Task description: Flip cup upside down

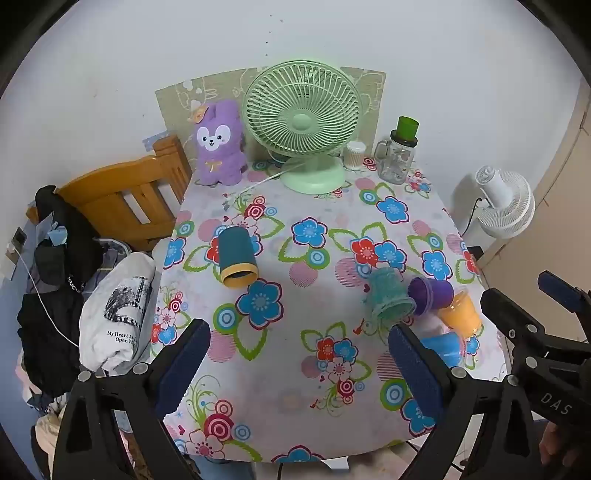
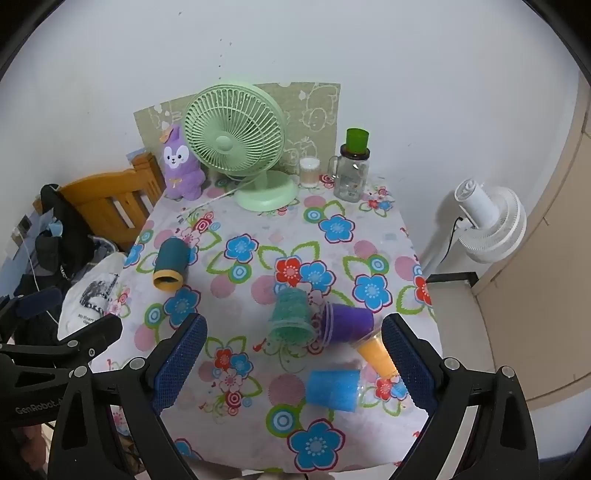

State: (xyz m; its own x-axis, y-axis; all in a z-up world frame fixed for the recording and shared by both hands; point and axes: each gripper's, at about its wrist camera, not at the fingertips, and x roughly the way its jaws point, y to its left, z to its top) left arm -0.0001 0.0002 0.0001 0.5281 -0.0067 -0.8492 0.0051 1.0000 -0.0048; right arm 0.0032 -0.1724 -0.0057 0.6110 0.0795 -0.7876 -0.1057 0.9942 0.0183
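A plain white wall (image 1: 332, 33) backs the flowered tabletop (image 1: 295, 369), a wooden bed frame (image 1: 122, 199) (clothes-draped) standing left of the tools.

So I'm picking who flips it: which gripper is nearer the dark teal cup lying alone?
Left. The left gripper hovers just in front of the dark teal cup; the right gripper sits farther right, over the clustered cups.

Floral-clothed table (image 1: 295, 347) — five cups (image 2: 334, 389) lying sideways, green fan (image 1: 306, 122), plush (image 1: 218, 144), jar (image 1: 397, 158).
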